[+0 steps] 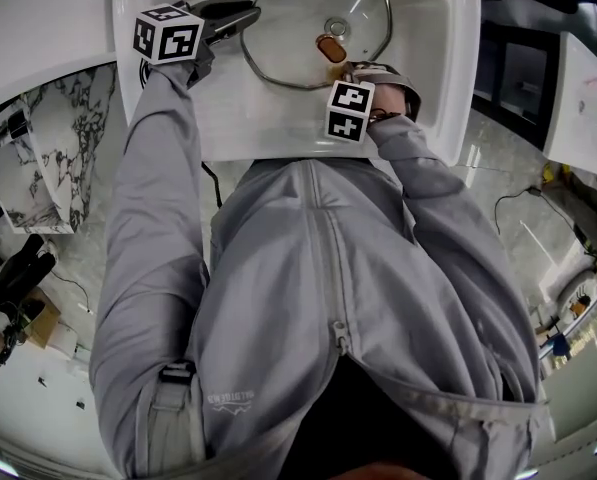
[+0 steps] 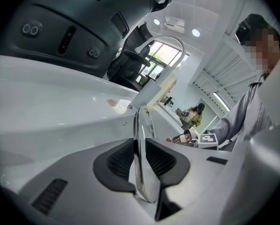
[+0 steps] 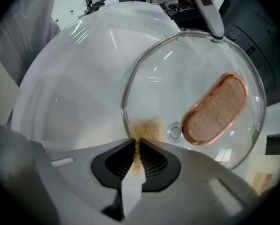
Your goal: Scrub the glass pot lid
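The glass pot lid (image 1: 298, 23) with its brown handle (image 1: 331, 48) is in the white sink (image 1: 433, 68), tilted up on edge. My left gripper (image 1: 250, 16) is shut on the lid's left rim; in the left gripper view that steel rim (image 2: 140, 125) runs edge-on between the pads. My right gripper (image 1: 358, 71) points down at the lid's near edge, shut on a thin tan scrub pad (image 3: 144, 129). The pad's tip lies on the glass (image 3: 177, 78) just inside the rim, next to the small vent (image 3: 175, 132) and the handle (image 3: 216, 109).
The sink's curved white wall (image 3: 69, 88) surrounds the lid. A chrome arched faucet (image 2: 170, 43) rises behind the basin. The person's grey sleeves fill the lower part of the head view. A marble counter (image 1: 38, 158) lies at the left.
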A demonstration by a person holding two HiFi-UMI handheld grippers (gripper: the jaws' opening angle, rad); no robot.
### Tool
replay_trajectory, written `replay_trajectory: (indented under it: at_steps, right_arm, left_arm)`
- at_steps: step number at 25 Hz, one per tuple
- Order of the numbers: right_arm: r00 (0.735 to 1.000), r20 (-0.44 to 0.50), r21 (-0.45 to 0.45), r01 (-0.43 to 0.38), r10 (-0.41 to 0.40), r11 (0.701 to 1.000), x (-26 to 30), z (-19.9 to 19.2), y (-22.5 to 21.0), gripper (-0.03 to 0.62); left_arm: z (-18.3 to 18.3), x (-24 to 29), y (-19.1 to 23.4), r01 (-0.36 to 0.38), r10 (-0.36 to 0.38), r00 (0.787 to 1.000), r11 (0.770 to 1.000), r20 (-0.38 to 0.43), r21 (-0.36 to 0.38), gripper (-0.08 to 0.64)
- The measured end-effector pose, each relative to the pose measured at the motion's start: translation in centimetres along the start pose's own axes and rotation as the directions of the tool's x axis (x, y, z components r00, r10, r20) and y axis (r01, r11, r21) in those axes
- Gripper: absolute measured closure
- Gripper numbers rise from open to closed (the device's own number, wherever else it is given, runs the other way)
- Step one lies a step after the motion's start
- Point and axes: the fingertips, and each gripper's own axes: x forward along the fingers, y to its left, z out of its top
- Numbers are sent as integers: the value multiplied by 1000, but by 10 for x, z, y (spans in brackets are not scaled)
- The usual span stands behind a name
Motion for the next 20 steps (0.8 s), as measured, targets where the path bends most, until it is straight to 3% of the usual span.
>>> replay_trajectory:
  at_steps: [4,7,9,11,14,16,20]
  right_arm:
    - [998,18,-35,59,-58,998,-11,-14,-17,563]
    - [993,38,-62,113,-111,992,-23,-22,-35,563]
    - [987,60,-66,153,-149,986,-33,-26,-49,563]
    - [978,91,-68,196,-190,978,-42,-26,-64,563]
    - [956,142,-89,270,-256,959,-56,-22,-93,563]
    - [935,181,-111,327,-305,938,-68,-15,-114,563]
    - [875,265,-151,452,-405,879,-95,3,-158,563]
  left_arm:
    - [2,-5,0,-104,103,994,993,21,57,490]
    - [11,-14,-7,-226,216,973,965,80,136,420]
    - [19,-19,-19,-312,293,948,931,126,188,402]
    - [22,-16,-40,-384,355,922,882,154,274,359]
    - [18,11,-79,-417,394,908,814,143,404,330]
    - [9,36,-93,-416,407,906,808,117,418,330]
    - [-15,76,-94,-426,445,895,835,28,349,330]
